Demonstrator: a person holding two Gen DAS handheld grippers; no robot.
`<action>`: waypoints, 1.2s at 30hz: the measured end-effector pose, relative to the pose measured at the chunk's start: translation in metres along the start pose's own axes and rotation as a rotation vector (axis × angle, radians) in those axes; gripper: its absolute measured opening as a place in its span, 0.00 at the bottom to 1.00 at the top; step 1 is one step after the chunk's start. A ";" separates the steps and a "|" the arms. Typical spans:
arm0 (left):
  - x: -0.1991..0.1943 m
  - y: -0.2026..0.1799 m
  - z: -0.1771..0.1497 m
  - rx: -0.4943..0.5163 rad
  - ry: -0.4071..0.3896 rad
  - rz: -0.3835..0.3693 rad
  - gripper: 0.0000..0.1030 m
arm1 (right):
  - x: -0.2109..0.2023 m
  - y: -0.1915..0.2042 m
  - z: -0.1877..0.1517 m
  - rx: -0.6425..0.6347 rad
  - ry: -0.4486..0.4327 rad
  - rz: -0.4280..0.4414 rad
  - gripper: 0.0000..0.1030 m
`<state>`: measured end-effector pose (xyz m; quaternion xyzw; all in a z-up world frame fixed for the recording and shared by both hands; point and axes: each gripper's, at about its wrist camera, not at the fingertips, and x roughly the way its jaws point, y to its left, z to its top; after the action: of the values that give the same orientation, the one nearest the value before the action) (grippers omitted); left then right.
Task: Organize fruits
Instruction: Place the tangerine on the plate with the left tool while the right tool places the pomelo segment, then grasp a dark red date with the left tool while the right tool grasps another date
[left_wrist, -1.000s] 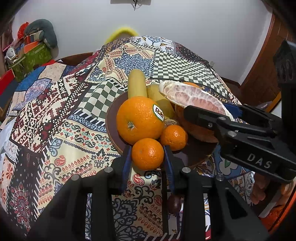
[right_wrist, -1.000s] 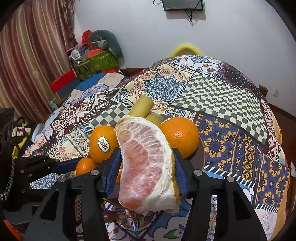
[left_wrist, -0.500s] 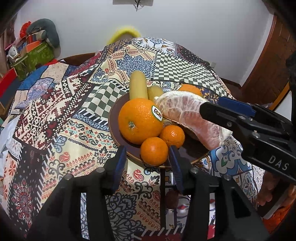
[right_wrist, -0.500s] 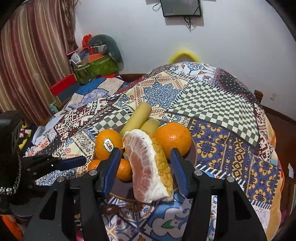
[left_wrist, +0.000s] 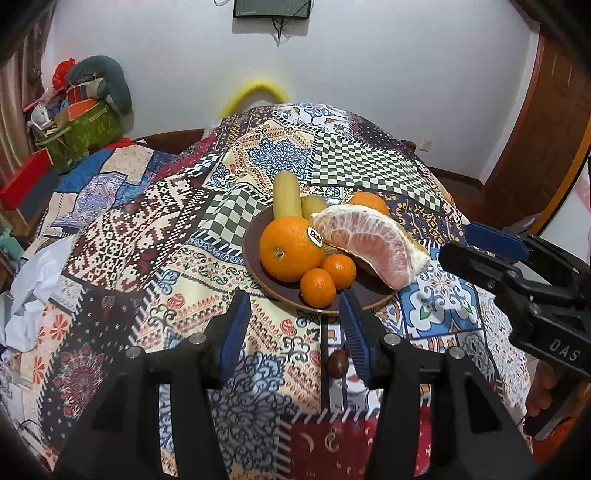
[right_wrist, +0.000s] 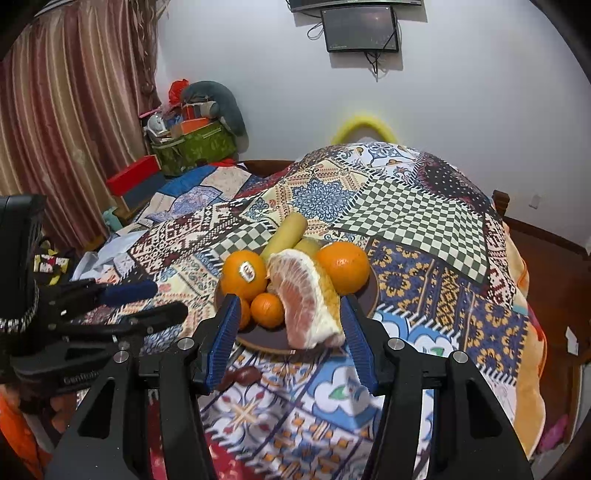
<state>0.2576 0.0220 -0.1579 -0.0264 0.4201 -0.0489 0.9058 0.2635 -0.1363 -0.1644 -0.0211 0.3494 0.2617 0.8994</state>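
Note:
A brown plate (left_wrist: 255, 275) (right_wrist: 266, 341) on the patchwork cloth holds a large stickered orange (left_wrist: 290, 248) (right_wrist: 243, 274), a second large orange (left_wrist: 368, 202) (right_wrist: 344, 266), two small mandarins (left_wrist: 317, 287) (right_wrist: 266, 310), two yellow bananas (left_wrist: 286, 195) (right_wrist: 285, 232) and a peeled pomelo wedge (left_wrist: 369, 244) (right_wrist: 306, 303). My left gripper (left_wrist: 293, 326) is open and empty, just short of the plate's near rim. My right gripper (right_wrist: 288, 328) is open and empty, pulled back from the wedge; it shows at the right of the left wrist view (left_wrist: 491, 251).
A small dark fruit (left_wrist: 338, 363) (right_wrist: 242, 376) lies on the cloth in front of the plate. The quilt (left_wrist: 155, 236) drapes over a rounded table. Boxes and a green bag (left_wrist: 83, 129) (right_wrist: 192, 142) stand at the back left. A wooden door (left_wrist: 546, 140) is at the right.
The left gripper let go of the small mandarin on the plate and the right let go of the pomelo wedge. Both opened and drew back from the plate.

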 end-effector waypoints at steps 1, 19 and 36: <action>-0.002 0.000 -0.001 0.002 -0.001 0.002 0.49 | -0.002 0.001 -0.002 -0.002 0.001 -0.001 0.51; 0.038 -0.022 -0.052 0.038 0.169 -0.037 0.52 | -0.003 -0.005 -0.060 0.040 0.113 -0.007 0.51; 0.060 -0.026 -0.057 0.079 0.160 -0.077 0.14 | 0.017 0.001 -0.065 0.056 0.144 0.041 0.51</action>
<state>0.2507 -0.0108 -0.2374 -0.0028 0.4876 -0.1023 0.8671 0.2333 -0.1421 -0.2247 -0.0077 0.4207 0.2679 0.8667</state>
